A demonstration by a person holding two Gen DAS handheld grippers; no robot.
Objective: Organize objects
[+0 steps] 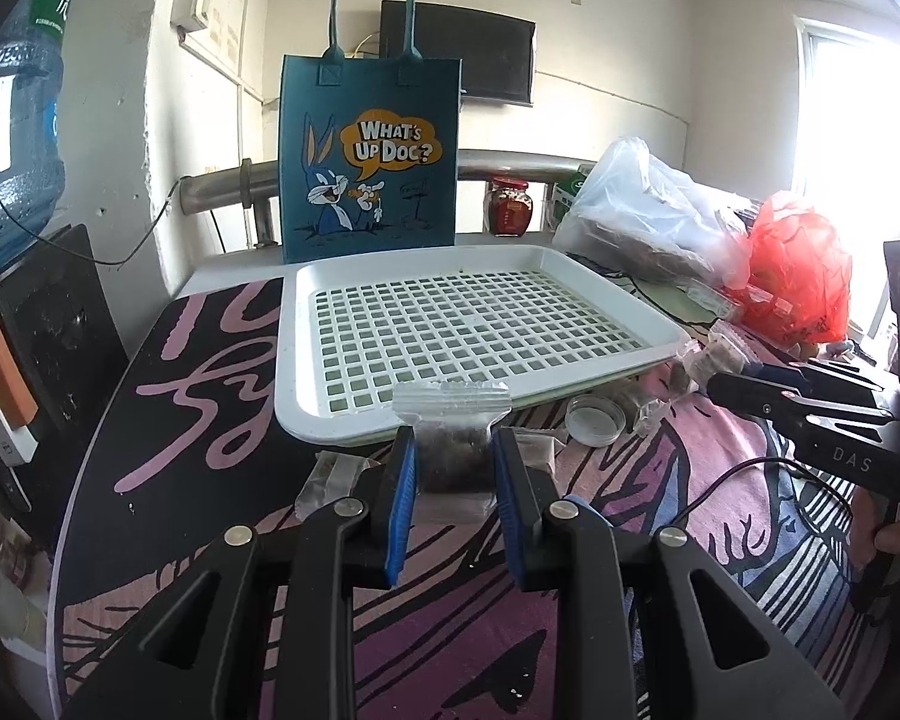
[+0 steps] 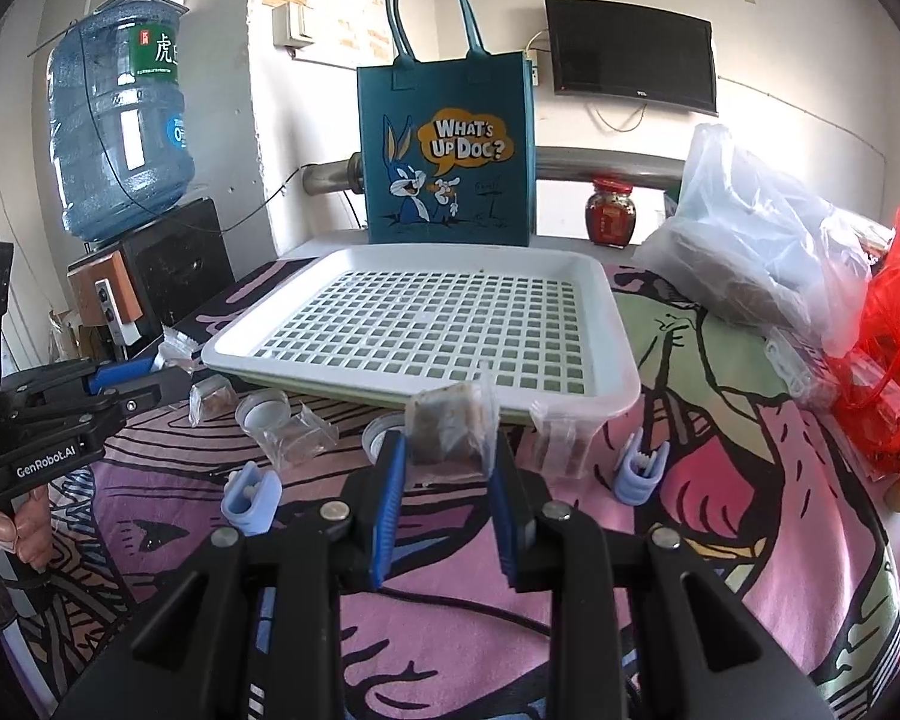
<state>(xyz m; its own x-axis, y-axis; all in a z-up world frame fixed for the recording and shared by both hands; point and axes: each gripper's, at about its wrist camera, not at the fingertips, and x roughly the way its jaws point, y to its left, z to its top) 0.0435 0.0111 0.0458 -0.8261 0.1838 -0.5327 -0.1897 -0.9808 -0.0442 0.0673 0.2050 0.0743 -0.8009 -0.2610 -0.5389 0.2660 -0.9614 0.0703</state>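
In the left wrist view my left gripper (image 1: pixel 453 450) is shut on a small clear zip bag of dark dried bits (image 1: pixel 453 441), held upright just in front of the white slotted tray (image 1: pixel 330 420). In the right wrist view my right gripper (image 2: pixel 447 450) is shut on another small clear packet with brownish contents (image 2: pixel 447 429), also held up before the tray's near rim (image 2: pixel 621 399). The right gripper (image 1: pixel 714 387) shows at the right of the left wrist view. The left gripper (image 2: pixel 150 372) shows at the left of the right wrist view.
A teal cartoon tote bag (image 2: pixel 447 150) stands behind the tray. Loose packets (image 2: pixel 297 438), white lids (image 2: pixel 261 411) and lilac clips (image 2: pixel 642 471) lie on the patterned cloth. Plastic bags (image 2: pixel 750 240), a red bag (image 2: pixel 894 360) and a jar (image 2: pixel 612 219) crowd the right. A water jug (image 2: pixel 120 120) stands at the left.
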